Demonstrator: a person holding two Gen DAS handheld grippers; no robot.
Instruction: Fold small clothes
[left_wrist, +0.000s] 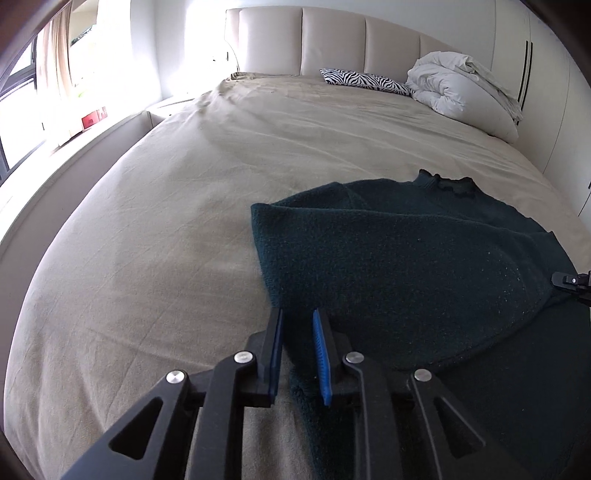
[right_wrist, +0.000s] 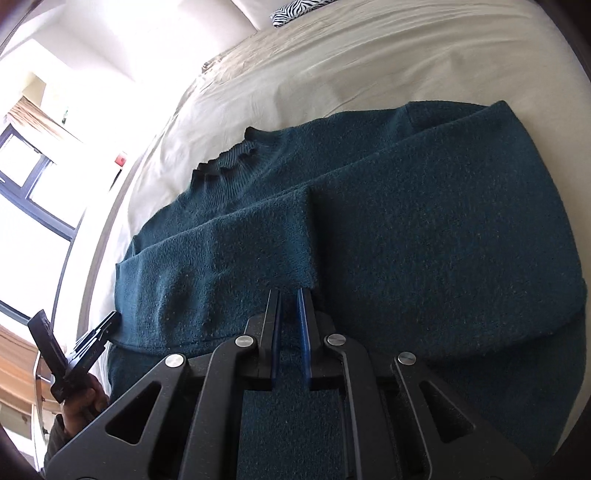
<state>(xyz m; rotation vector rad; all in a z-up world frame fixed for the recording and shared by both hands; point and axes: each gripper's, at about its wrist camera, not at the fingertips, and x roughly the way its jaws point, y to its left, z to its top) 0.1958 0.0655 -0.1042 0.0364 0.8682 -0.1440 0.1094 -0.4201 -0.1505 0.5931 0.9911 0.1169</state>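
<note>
A dark teal sweater (left_wrist: 406, 258) lies flat on the beige bed sheet (left_wrist: 166, 221), its neck (left_wrist: 450, 184) toward the headboard. My left gripper (left_wrist: 298, 314) hovers at the sweater's near left corner. Its blue pads stand apart and press on nothing, with the hem edge lying below the gap. In the right wrist view one sleeve (right_wrist: 229, 251) is folded across the sweater's body (right_wrist: 424, 221). My right gripper (right_wrist: 290, 291) sits at that sleeve's lower end with only a narrow slit between its pads. Whether fabric is pinched there does not show.
A zebra-print pillow (left_wrist: 365, 81) and a bundled white duvet (left_wrist: 461, 88) lie by the padded headboard (left_wrist: 332, 37). A window (left_wrist: 18, 110) and a ledge with a red box (left_wrist: 90, 120) run along the bed's left. A hand (right_wrist: 83, 402) holds the left tool.
</note>
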